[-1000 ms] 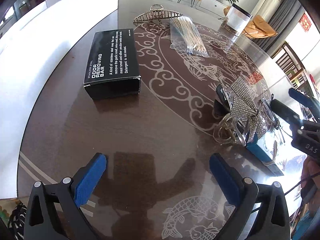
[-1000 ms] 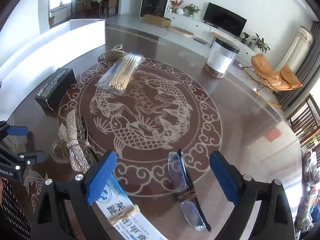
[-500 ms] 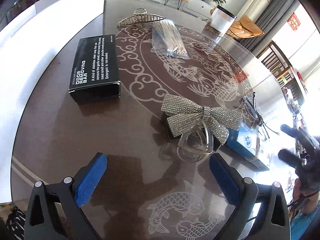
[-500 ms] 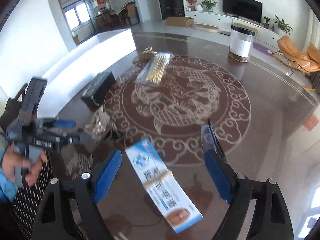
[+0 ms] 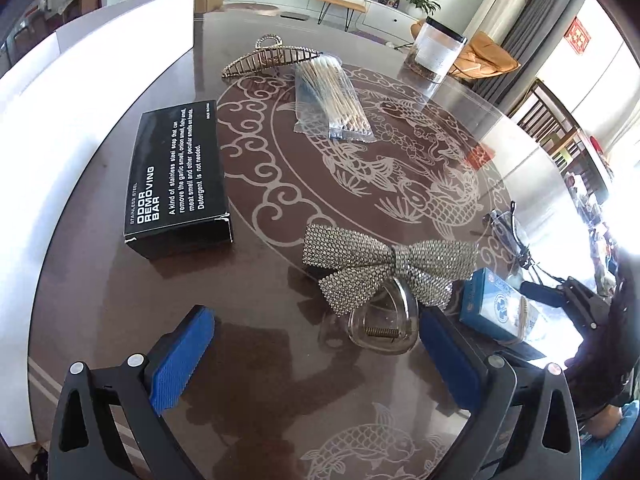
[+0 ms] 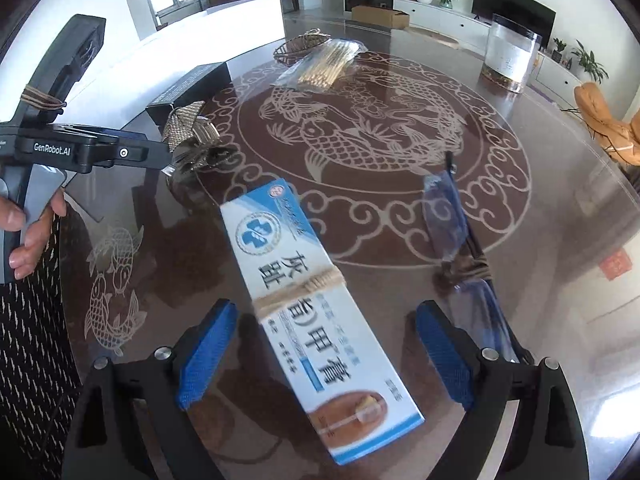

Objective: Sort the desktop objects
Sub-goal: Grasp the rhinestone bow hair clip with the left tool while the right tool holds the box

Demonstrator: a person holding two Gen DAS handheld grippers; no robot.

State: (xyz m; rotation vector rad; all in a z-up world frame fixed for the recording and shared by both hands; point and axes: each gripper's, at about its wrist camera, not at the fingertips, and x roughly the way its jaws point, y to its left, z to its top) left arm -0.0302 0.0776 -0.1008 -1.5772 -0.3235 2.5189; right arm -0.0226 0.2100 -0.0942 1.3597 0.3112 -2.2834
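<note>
Ointment box (image 6: 316, 312) flat, lengthwise between fingers (image 6: 204, 354)

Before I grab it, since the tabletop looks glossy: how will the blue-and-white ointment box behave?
The ointment box is a long thin carton, so probably light and crushable. On the glossy table it may slide or spin if nudged. The twine band may snag a pad.

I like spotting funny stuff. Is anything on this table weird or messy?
A little. String is wound round the blue-and-white box and the folded glasses, which is unusual. The sparkly bow is perched on a clear hair clip. Nothing looks spilled or broken.
</note>
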